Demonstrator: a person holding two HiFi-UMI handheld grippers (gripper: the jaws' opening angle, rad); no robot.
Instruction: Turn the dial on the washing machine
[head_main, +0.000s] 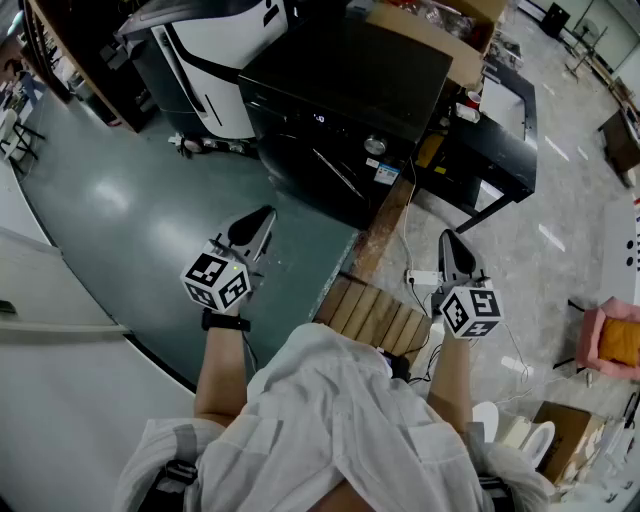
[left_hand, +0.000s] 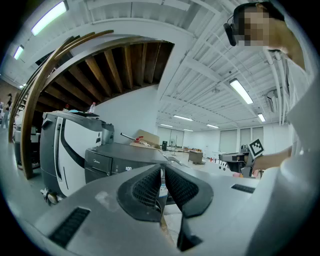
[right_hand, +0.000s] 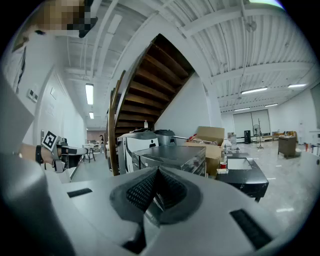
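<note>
**Black washing machine (head_main: 345, 90) untouched, both grippers closed**

Left gripper (head_main: 262, 218) and right gripper (head_main: 447, 240) hang over the floor (head_main: 120, 200), well apart from the machine. Each pair of jaws meets at the tips and grips nothing. The silver dial (head_main: 375, 145) sits on the machine's front panel.

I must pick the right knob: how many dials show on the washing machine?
1: a silver dial toward the right end of the washing machine's front; others could be hidden.

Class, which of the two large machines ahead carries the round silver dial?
The black washing machine, with the dial on its front panel; the white-and-black machine beside it shows none.
</note>
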